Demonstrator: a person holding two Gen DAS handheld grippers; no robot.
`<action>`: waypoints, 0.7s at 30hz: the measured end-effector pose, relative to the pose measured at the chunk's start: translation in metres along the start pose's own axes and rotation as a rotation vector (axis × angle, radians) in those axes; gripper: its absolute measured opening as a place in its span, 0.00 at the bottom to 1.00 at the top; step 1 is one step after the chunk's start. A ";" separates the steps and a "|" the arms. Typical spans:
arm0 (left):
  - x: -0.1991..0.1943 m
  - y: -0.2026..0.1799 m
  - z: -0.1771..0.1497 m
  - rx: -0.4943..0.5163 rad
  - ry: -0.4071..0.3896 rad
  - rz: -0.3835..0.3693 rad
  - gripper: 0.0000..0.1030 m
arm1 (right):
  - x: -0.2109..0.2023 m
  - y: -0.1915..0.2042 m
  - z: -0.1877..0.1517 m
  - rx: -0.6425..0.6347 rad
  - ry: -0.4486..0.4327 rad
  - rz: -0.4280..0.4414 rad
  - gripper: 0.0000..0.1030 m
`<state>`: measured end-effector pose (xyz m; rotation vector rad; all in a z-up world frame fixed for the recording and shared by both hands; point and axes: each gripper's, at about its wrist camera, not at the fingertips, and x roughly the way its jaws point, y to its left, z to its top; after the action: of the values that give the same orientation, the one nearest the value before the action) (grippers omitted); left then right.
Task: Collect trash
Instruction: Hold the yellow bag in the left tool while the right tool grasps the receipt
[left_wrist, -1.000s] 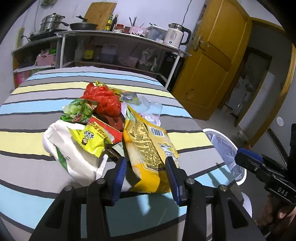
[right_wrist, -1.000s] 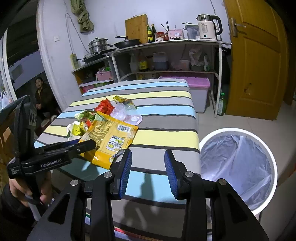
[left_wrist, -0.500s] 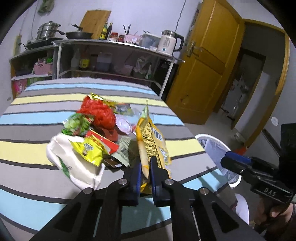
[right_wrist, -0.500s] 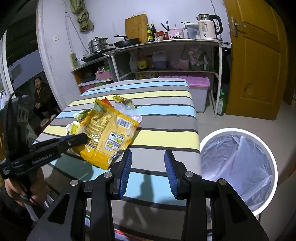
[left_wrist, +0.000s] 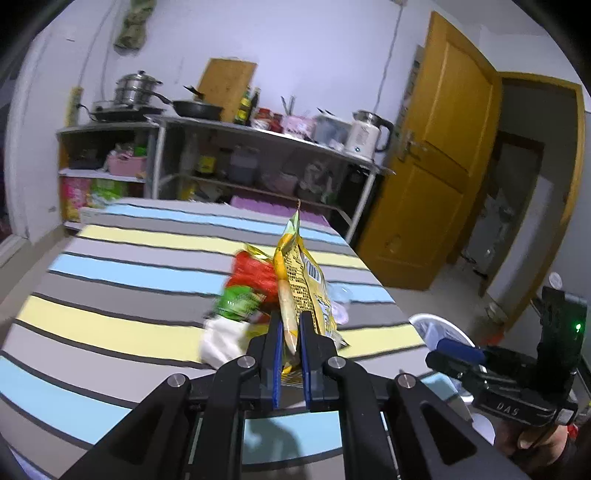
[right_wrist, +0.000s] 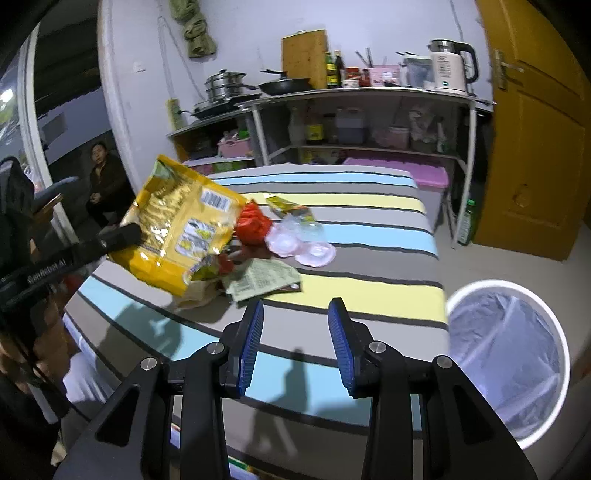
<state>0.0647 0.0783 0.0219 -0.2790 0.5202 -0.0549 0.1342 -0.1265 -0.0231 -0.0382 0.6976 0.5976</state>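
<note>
Clearly the left tool has its blue pads clamped on the lower edge of the yellow snack bag, which hangs lifted clear of the striped counter and stands nearly edge-on in the left wrist view. The grip sits at one end of the bag, presumably because that thin seam is easy to pinch and lets the rest dangle free for the carry.

Beneath and just beyond the bag lies the remaining pile: a red wrapper, a green packet, a white bag partly blurred, a grey-green printed wrapper and some clear plastic cups. These are bunched together near the counter's near edge, within easy reach of either hand.

Further right, the right tool hovers above the counter's front edge with its jaws well apart and nothing between them, probably waiting its turn. At the far right, on the floor beside the counter, stands the white bin with a clear liner, its mouth open upward; the bag is likely headed there, across the counter's corner.
</note>
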 end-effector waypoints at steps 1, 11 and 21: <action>-0.003 0.004 0.001 -0.004 -0.006 0.007 0.08 | 0.003 0.003 0.002 -0.008 0.003 0.008 0.37; -0.020 0.040 0.004 -0.055 -0.045 0.059 0.08 | 0.045 0.036 0.011 -0.084 0.051 0.050 0.39; -0.016 0.057 0.000 -0.081 -0.041 0.063 0.08 | 0.102 0.057 0.010 -0.168 0.125 0.005 0.41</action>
<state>0.0493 0.1348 0.0140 -0.3414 0.4907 0.0333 0.1718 -0.0251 -0.0684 -0.2309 0.7671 0.6620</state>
